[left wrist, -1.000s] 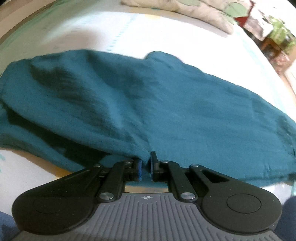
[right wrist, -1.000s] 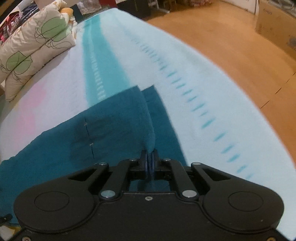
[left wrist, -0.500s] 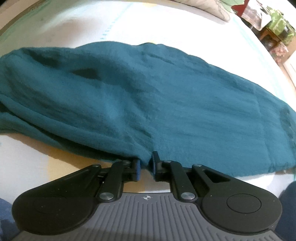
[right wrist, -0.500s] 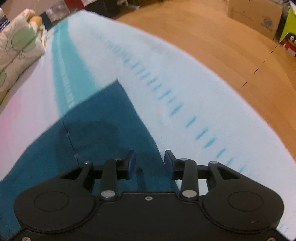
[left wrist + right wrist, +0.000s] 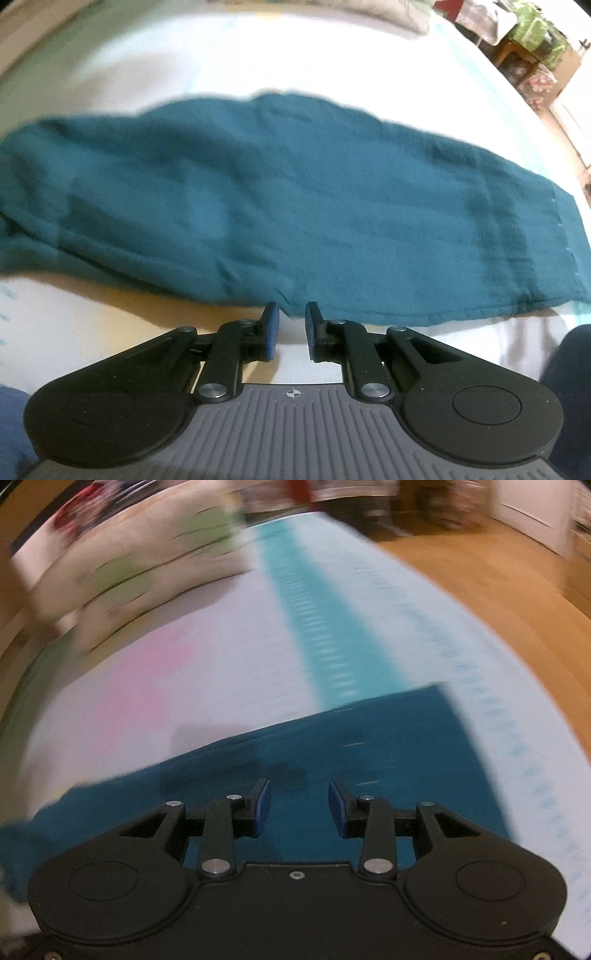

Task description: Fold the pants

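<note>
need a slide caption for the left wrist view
Open left gripper at the near edge of teal fabric pants, folded lengthwise on the white bedsheet.

Pillow [image 5: 147,565] motion-blurred; pants [image 5: 280,192] cut off left.

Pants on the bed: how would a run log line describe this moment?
pants: flat on bed sheet | left gripper: open, empty | right gripper: open, empty

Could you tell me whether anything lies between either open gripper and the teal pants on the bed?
Nothing visible does. The left gripper sits open at the near edge of the pants, and the right gripper hangs open directly above the pants, with no object between.
</note>
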Tool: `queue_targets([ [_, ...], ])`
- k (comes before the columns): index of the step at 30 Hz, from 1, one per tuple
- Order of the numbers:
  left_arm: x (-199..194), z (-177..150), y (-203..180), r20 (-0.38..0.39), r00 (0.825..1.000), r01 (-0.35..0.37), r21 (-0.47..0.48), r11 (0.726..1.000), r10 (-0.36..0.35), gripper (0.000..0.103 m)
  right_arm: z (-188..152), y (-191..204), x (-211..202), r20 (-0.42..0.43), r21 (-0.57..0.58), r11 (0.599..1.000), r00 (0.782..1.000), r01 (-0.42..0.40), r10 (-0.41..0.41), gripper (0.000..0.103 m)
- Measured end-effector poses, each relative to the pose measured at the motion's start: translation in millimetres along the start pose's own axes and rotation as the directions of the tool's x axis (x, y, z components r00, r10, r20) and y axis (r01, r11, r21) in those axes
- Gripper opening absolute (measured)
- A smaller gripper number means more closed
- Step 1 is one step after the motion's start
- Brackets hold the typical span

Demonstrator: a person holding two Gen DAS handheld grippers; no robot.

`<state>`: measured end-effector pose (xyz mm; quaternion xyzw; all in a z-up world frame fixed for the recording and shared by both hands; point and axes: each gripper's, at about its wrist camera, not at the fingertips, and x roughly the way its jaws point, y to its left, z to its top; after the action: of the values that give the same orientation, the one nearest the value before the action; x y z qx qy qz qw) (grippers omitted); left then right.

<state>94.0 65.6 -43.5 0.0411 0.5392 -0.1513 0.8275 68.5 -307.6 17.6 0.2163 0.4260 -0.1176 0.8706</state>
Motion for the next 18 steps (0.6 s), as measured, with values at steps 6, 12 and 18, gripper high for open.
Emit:
queue_targets([
  [6, -46, 20, 69, 0.076, 0.995, -0.063, -0.059, 0.996, 0.067, 0.015, -24, 105, 21, -0.086, -0.17, 0.965, 0.978, -0.202, 0.19, 0.047],
  [12, -50, 38, 185, 0.042, 0.972, -0.214, -0.246, 0.945, 0.231, 0.015, -49, 204, 47, -0.175, -0.296, 0.887, 0.933, -0.355, 0.314, 0.047],
  [18, -17, 45, 268, -0.054, 0.964, -0.26, -0.374, 0.89, 0.259, 0.015, -74, 287, 75, -0.278, -0.361, 0.805, 0.878, -0.471, 0.389, 0.047],
])
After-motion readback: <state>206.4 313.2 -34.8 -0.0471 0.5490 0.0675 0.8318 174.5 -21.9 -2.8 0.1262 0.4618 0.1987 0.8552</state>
